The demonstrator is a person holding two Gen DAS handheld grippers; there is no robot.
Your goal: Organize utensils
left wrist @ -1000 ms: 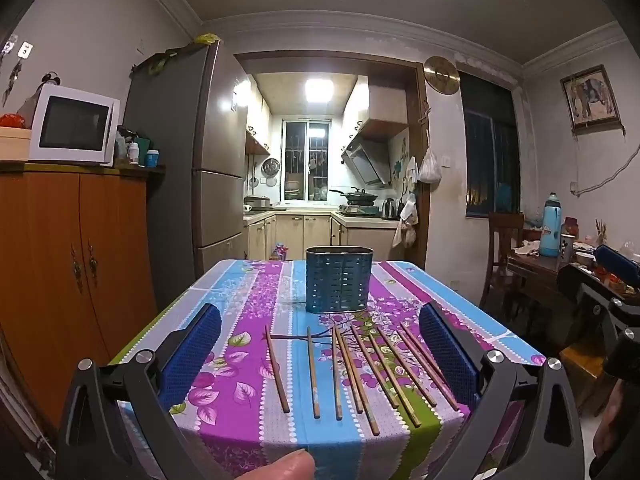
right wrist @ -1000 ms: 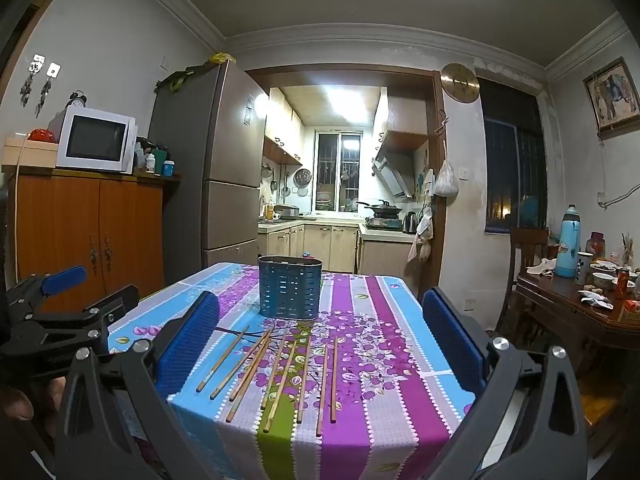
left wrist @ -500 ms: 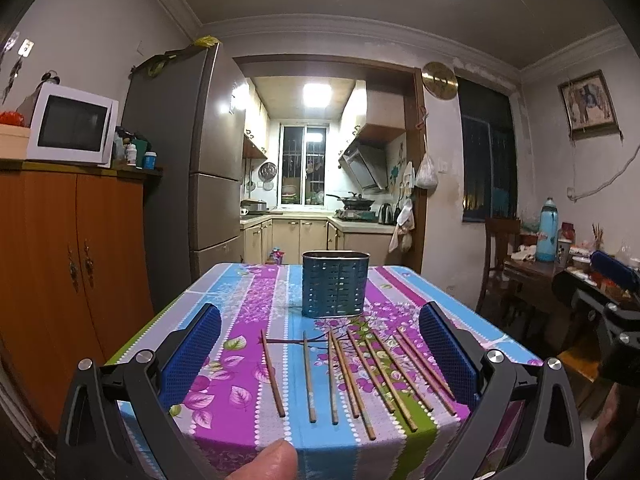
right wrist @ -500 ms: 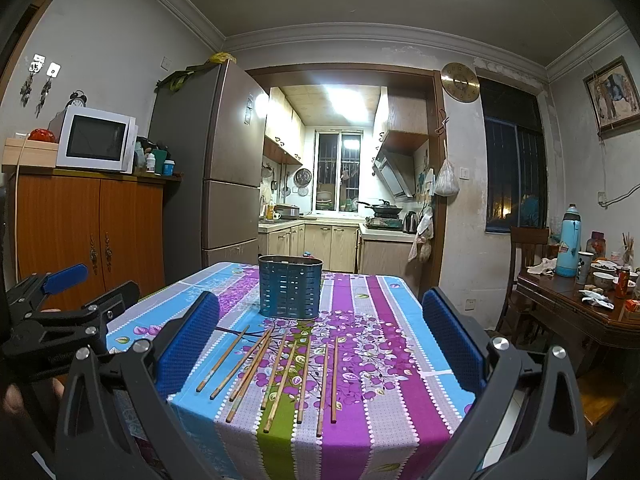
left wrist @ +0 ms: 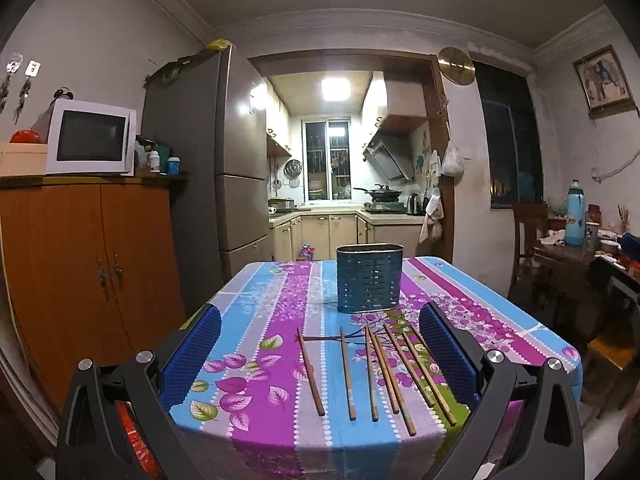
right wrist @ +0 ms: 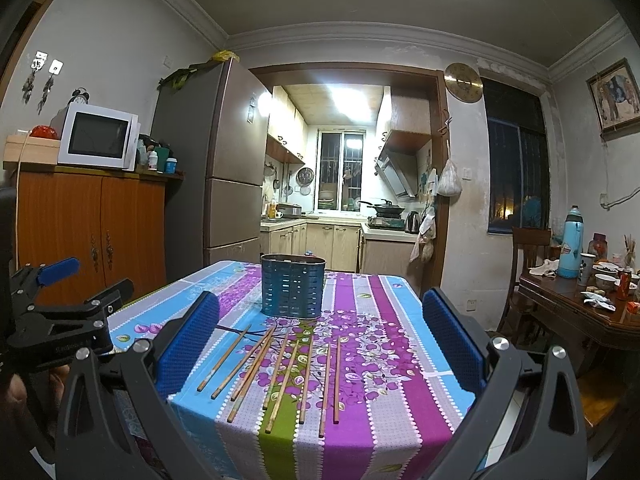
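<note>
Both scenes are viewed from the near end of the tabletop covered by a striped floral cloth in blue and purple (left wrist: 280,320), looking along it toward the lit kitchen doorway. The left wrist view is set at the near left edge, its wide-apart jaws framing the row of brown wooden chopsticks (left wrist: 376,368). The right wrist view is placed further right, with the left gripper (right wrist: 60,308) seen at its left border. The perforated blue metal utensil holder (right wrist: 292,286) and the chopsticks are shared by both views.
</note>
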